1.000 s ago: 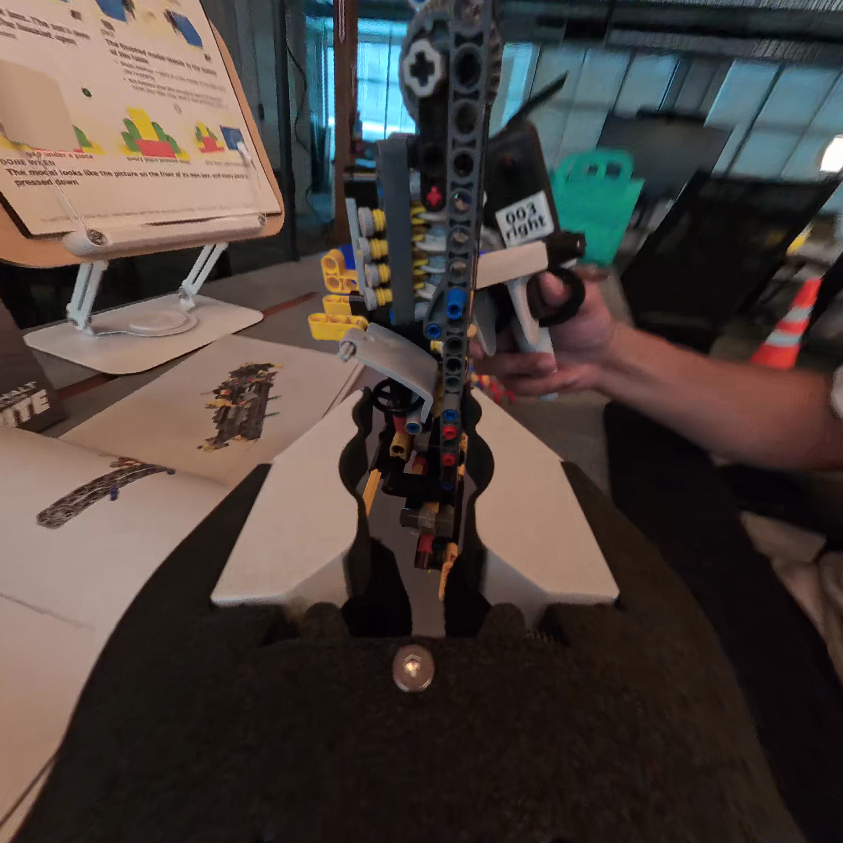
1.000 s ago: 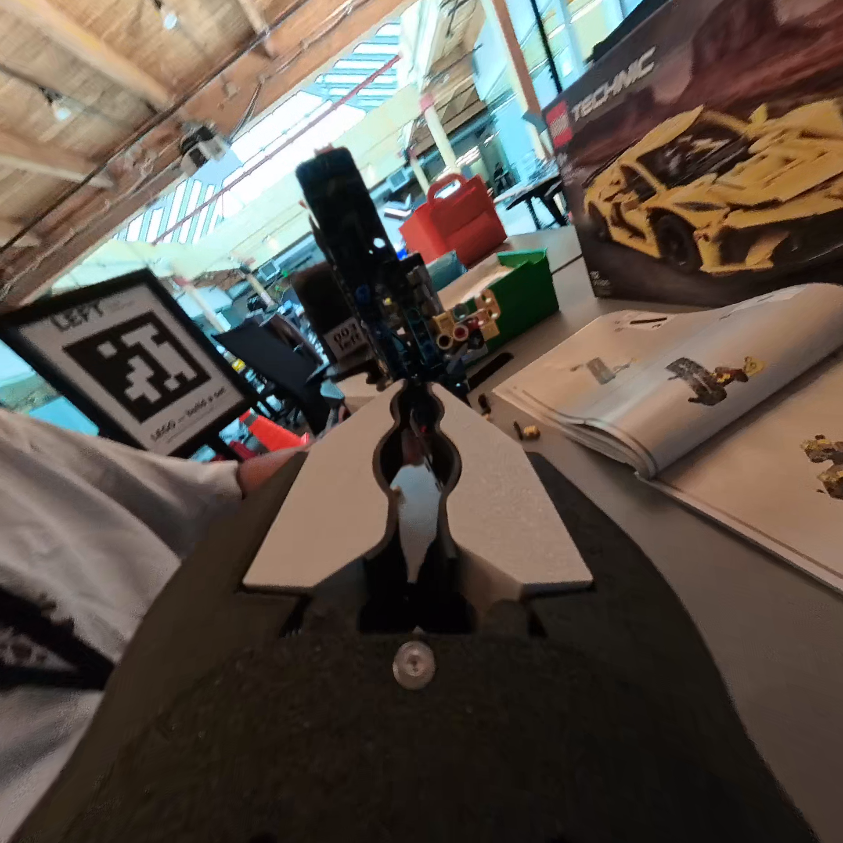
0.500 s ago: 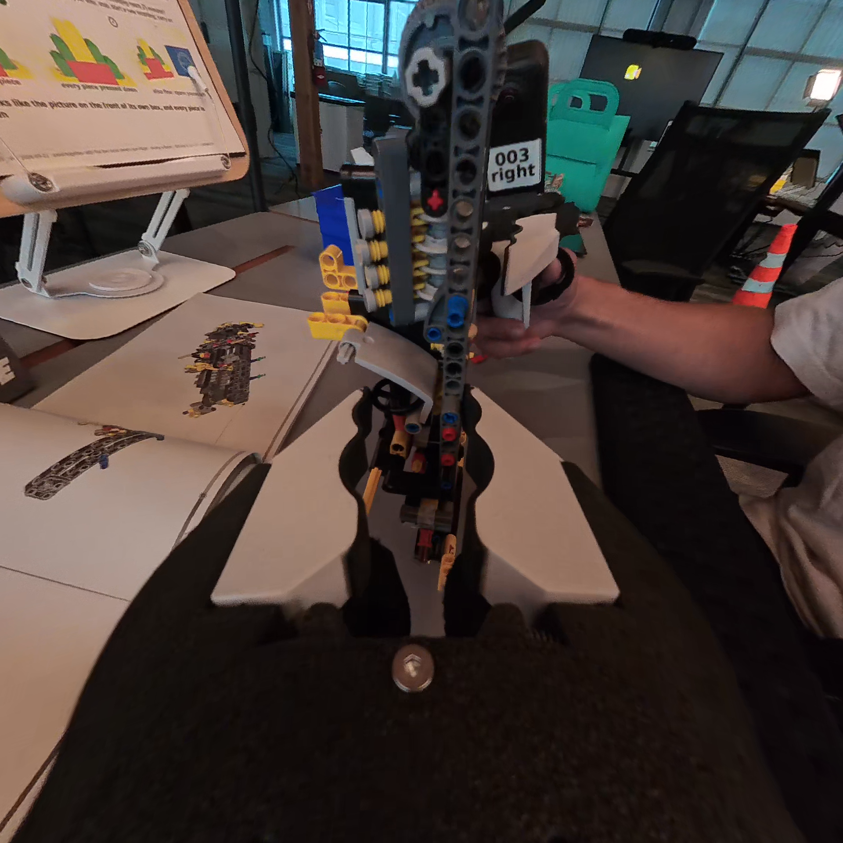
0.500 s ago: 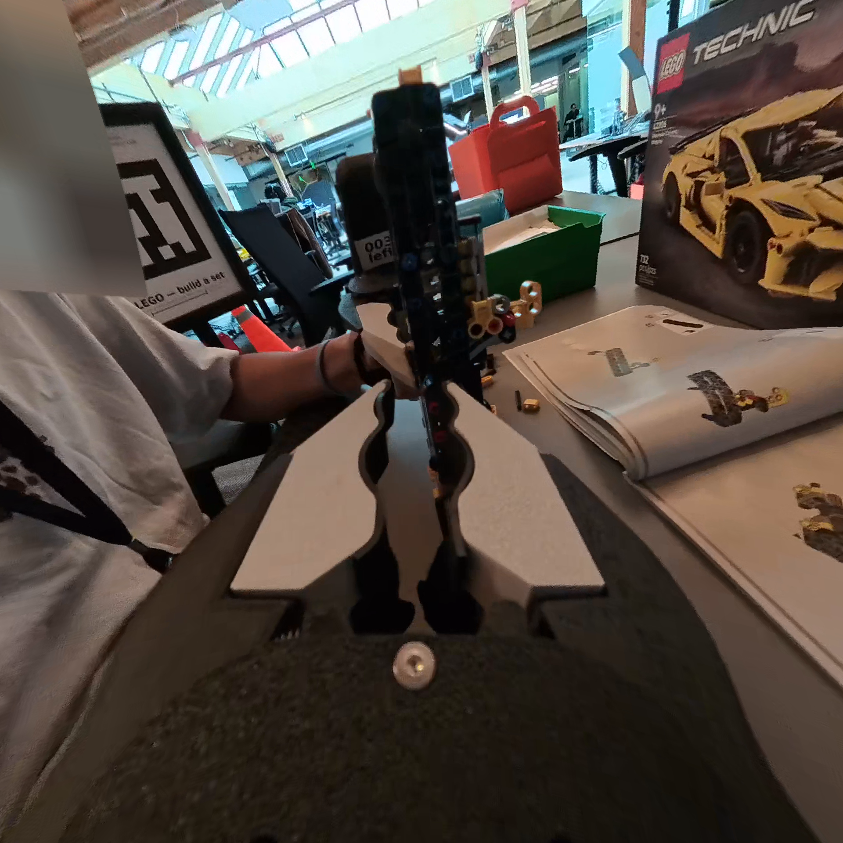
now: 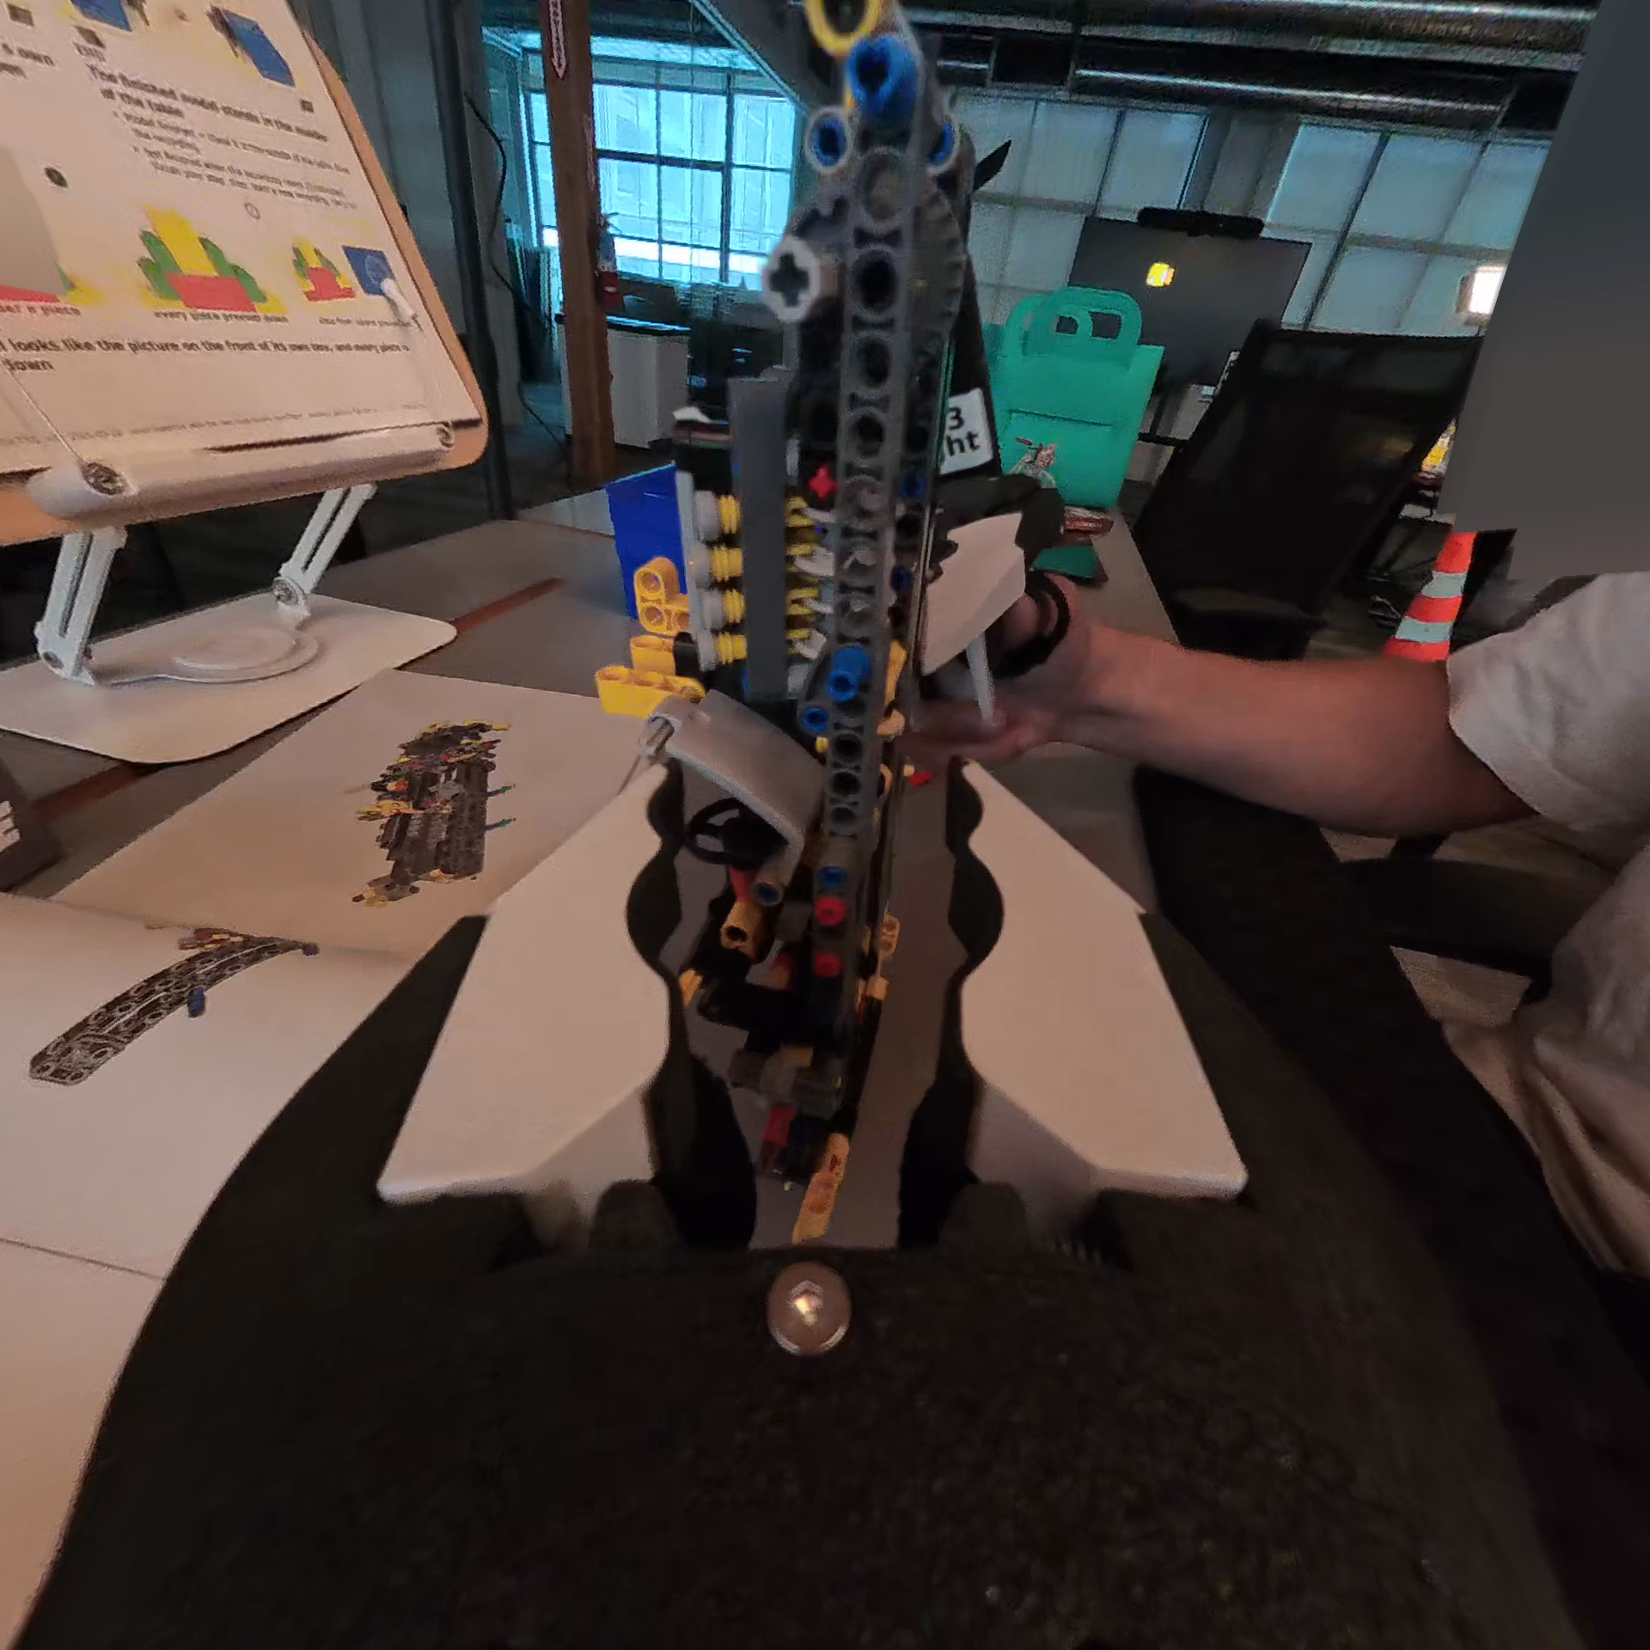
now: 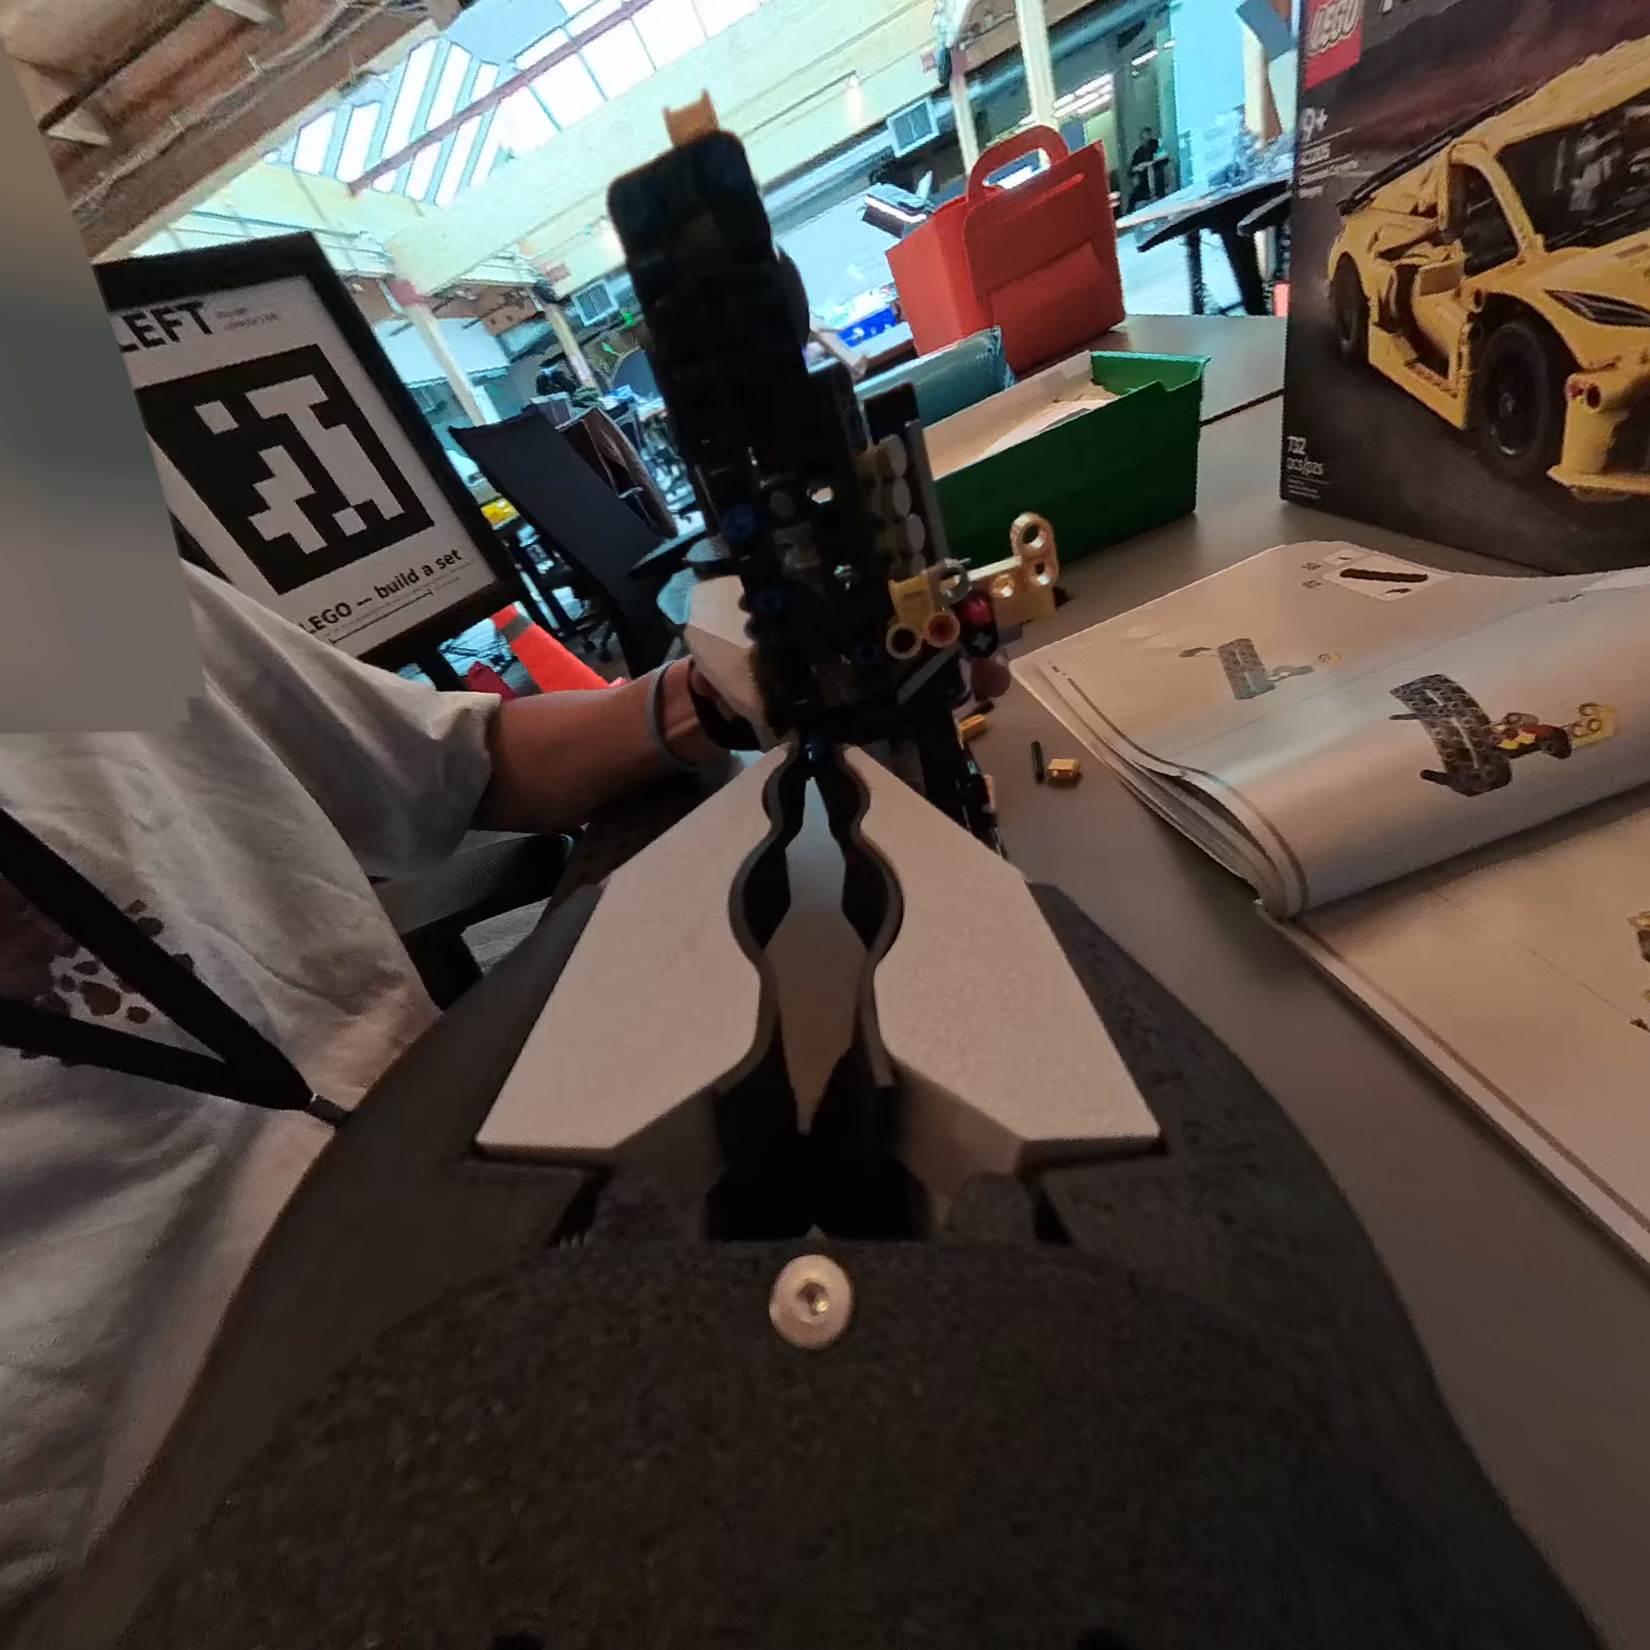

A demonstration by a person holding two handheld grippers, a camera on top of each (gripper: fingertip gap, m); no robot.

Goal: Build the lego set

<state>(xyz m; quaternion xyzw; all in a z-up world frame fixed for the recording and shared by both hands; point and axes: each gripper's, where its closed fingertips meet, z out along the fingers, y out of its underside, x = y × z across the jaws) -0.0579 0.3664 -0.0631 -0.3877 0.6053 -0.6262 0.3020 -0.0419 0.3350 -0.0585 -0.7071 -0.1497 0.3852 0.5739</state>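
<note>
The left gripper point(image 5: 808, 902) is clamping the lower end of the half-built Lego Technic chassis point(image 5: 839, 643), its 2 white fingers point(image 5: 554, 1027) closed narrowly on the black and yellow beams so that the assembly is standing upright in front of the camera. The right gripper point(image 6: 817, 777) is pinching down to a thin gap at its tips, right at the dark near edge of the same chassis point(image 6: 777, 536); whether it is gripping a small blue pin there or the frame itself cannot be told.

Holding the model on end like this is probably giving the right hand point(image 5: 1000, 714) a clear side face of grey beam holes to work on, while the left is serving as the vice. The step looks like seating or pressing a connector.

Around them, the open instruction booklet point(image 6: 1339, 714) is lying flat on the grey table point(image 6: 1161, 937), just right of the chassis, with loose small pieces point(image 6: 1058, 770) near its edge. A green parts tray point(image 6: 1071, 464) and the set's box point(image 6: 1473, 268) are standing farther back, well apart from the grippers. In the left wrist view a tilted instruction stand point(image 5: 223, 375) is occupying the far left. The air above the table edge is staying free for turning the chassis; the person's sleeve is crowding the near side.
</note>
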